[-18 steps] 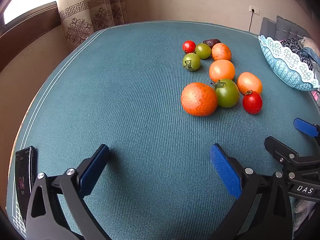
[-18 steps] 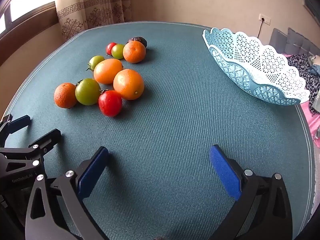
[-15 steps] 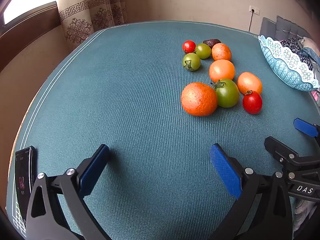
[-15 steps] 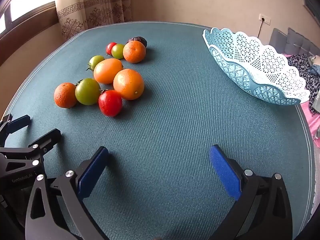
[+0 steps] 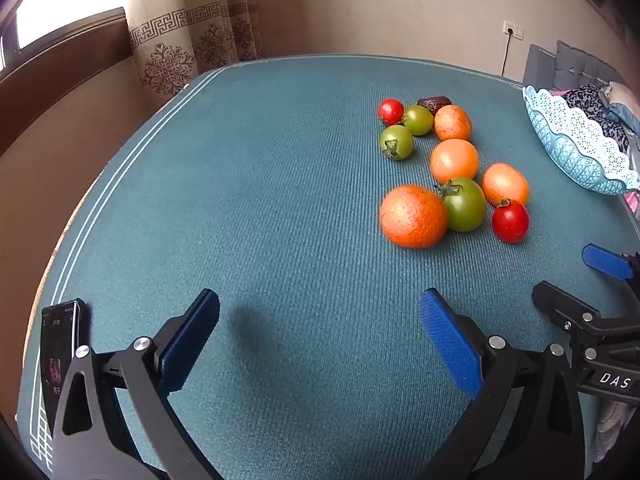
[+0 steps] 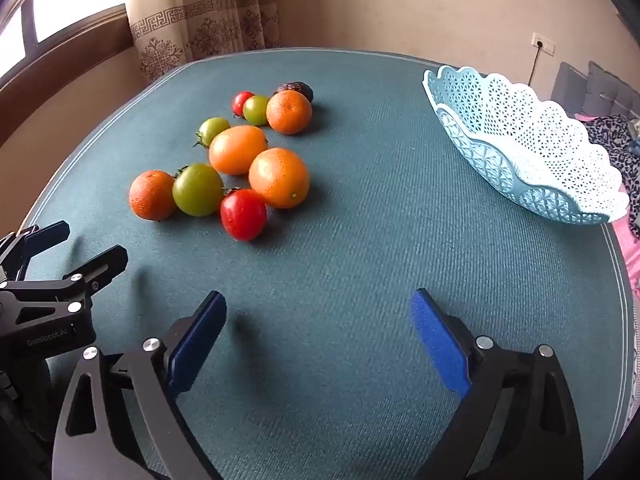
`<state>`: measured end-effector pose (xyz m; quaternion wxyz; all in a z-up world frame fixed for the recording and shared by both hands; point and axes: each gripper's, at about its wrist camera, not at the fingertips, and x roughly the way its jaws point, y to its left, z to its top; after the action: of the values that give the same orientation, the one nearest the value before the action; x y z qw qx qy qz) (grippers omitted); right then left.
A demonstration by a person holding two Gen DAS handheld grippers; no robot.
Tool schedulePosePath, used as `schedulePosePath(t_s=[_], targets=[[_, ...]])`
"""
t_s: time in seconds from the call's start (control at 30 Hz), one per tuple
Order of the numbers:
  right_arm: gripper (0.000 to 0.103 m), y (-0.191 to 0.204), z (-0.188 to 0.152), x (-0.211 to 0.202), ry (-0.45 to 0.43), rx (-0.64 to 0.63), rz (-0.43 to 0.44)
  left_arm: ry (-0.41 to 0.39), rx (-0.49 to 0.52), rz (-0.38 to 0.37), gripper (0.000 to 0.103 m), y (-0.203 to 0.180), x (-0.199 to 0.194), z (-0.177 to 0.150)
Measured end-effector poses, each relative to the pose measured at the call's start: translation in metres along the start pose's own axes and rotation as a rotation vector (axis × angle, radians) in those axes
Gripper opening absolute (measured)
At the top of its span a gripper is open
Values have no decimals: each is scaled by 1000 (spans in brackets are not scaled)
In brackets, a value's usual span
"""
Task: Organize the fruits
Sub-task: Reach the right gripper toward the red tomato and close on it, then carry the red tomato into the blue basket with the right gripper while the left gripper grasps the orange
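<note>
**Both grippers spread, nothing between the pads**

The left gripper [image 5: 320, 336] and right gripper [image 6: 318, 328] hang over bare teal tablecloth [image 6: 360, 240], jaws wide apart. Ahead, 9 fruits cluster together: oranges, green tomatoes, a red tomato [image 6: 243, 214]. The blue lattice basket [image 6: 520, 148] stands well apart, right.

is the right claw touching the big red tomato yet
Apart. The right wrist view shows bare mat between the open right claw and the big red tomato.

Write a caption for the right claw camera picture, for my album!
Open right claw hovers over a teal table, fruit pile ahead, empty blue basket waiting.
</note>
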<state>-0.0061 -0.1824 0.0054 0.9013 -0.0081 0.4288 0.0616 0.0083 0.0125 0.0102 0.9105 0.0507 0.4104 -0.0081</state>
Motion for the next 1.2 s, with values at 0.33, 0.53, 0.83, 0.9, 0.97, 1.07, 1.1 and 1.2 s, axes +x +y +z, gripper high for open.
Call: schedulePosePath(t_s=[0.33,0.53,0.83,0.9,0.97,1.07,1.1,1.2], targets=[[51,27,28,7,-7,-52,95,-29,-12,2,101,13,-6,0],[29,30,33,17,-1,-39,102,-21,7,-13,95,13,-4,3],[27,8,26,1,-27,7,116,-14,24,-58,86,4,-5,11],[27,1,23,-2,-31,29,114,-19,37,-68,82,-3,-6,15],[27,-8,19,-6,-36,49,113,-16,42,-87,76,-9,-6,20],[27,-17,14,-9,-38,62,110,-25,58,-115,76,-20,-4,28],[27,-18,13,-9,-37,67,110,-28,68,-124,75,-24,-3,30],[27,-21,9,-11,-39,79,114,-15,75,-155,68,-31,4,34]])
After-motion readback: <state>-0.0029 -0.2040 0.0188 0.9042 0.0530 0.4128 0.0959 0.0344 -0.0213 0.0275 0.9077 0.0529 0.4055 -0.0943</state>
